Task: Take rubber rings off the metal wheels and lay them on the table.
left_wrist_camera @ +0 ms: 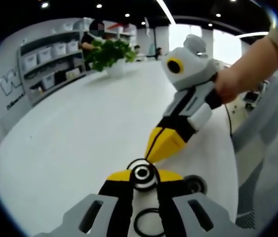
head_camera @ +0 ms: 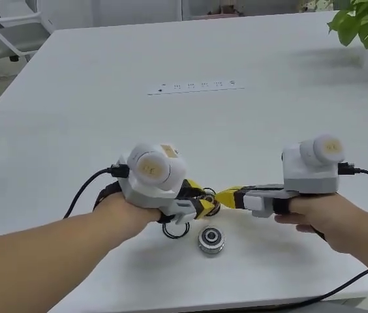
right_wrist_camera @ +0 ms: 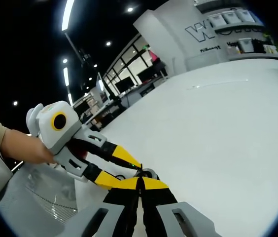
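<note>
Where the two grippers meet, low over the near edge of the worktop (head_camera: pixel 106 98), a small metal wheel (left_wrist_camera: pixel 143 173) is clamped between the yellow-tipped fingers of the left gripper (left_wrist_camera: pixel 143 178). Its round face, pale with a dark rim, is turned towards that gripper's camera. The right gripper (left_wrist_camera: pixel 153 153) comes in from the upper right of the left gripper view with its fingers pressed together. Their point touches the top edge of the wheel, but I cannot tell whether they pinch the rubber on it. The right gripper view looks along those same fingers and shows no gap between them. It also shows the left gripper's two fingers set around the wheel, which is largely hidden behind the tips from this side.

In the head view the held wheel is hard to make out among the gripper bodies, but what lies on the worktop is clearest here. A second wheel (head_camera: pixel 211 239) rests just in front of the grippers. A loose rubber ring (head_camera: pixel 175 229), thin and black, lies flat just to its left, below the left gripper. The left gripper view shows the ring under its own fingers and the second wheel off to the right.

Farther out on the white worktop sits a power strip (head_camera: pixel 196 86), with a leafy plant (head_camera: pixel 363 23) at the far right corner. The left gripper view adds wall shelves with bins (left_wrist_camera: pixel 45 57) behind the plant.
</note>
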